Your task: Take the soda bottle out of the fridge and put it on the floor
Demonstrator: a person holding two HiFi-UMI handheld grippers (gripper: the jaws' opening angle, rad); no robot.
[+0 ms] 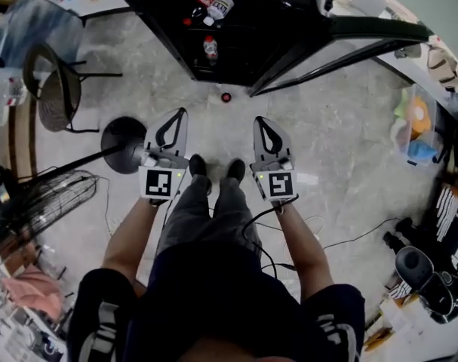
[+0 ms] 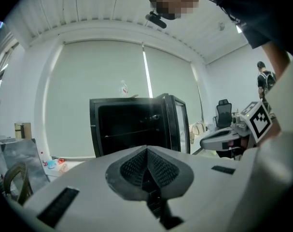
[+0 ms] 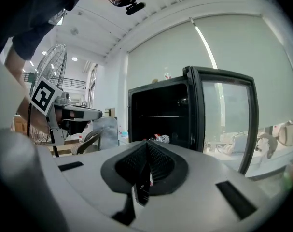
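The black fridge [image 1: 236, 29] stands open at the top of the head view, its glass door [image 1: 364, 36] swung out to the right. Two bottles lie inside, one with a red cap [image 1: 210, 47] and one with a white label [image 1: 221, 7]. A small dark thing with a red top [image 1: 226, 96], seen from straight above, stands on the floor just in front of the fridge. My left gripper [image 1: 182, 115] and right gripper [image 1: 257, 121] are side by side above my shoes, both shut and empty. In the gripper views the left jaws [image 2: 146, 151] and right jaws [image 3: 147, 146] face the fridge [image 2: 132, 124] level.
A chair [image 1: 59, 89] and a floor fan [image 1: 40, 202] with its round base [image 1: 123, 143] stand at the left. Cables [image 1: 342, 240] trail over the floor at the right, beside black equipment [image 1: 425, 270] and coloured clutter [image 1: 417, 130].
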